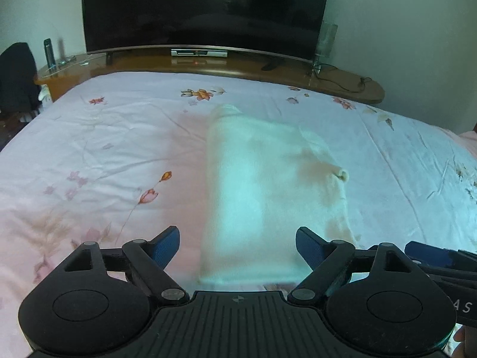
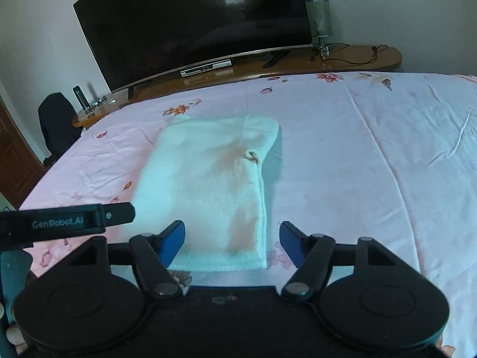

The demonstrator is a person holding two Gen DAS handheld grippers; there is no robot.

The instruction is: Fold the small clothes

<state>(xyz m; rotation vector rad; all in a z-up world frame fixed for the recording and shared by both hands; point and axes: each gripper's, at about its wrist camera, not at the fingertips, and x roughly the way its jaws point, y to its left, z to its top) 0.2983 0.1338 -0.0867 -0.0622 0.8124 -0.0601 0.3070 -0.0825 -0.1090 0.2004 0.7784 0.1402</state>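
The left tongs (image 1: 238, 249) stand spread wide, blue pads apart, holding nothing — the near end of the folded garment (image 1: 268, 185) lies between and just beyond them on the bed. The right tongs (image 2: 232, 243) are likewise spread, empty, with the garment's near hem just in front of the gap and closer to the left pad. In the left wrist view the right tongs show at the lower right edge, just beside the left ones; in the right wrist view the left tongs' dark body crosses in from the left at the garment's near corner.

The garment (image 2: 205, 185) is a small cream-white piece, soft and fuzzy in texture, folded into a long narrow rectangle running away from the tongs toward the foot of the bed. Its long edges are fairly straight, the near hem square. On the right side, partway up, a small rolled opening or cuff pokes out with creases gathering around it; the far end is rounded and lumpy. It is blurred in the left wrist view.

It rests on a pink floral bedsheet (image 2: 372, 164), wrinkled in places. Beyond the bed, a wooden surface (image 2: 342, 55) carries a large dark television (image 2: 193, 24).
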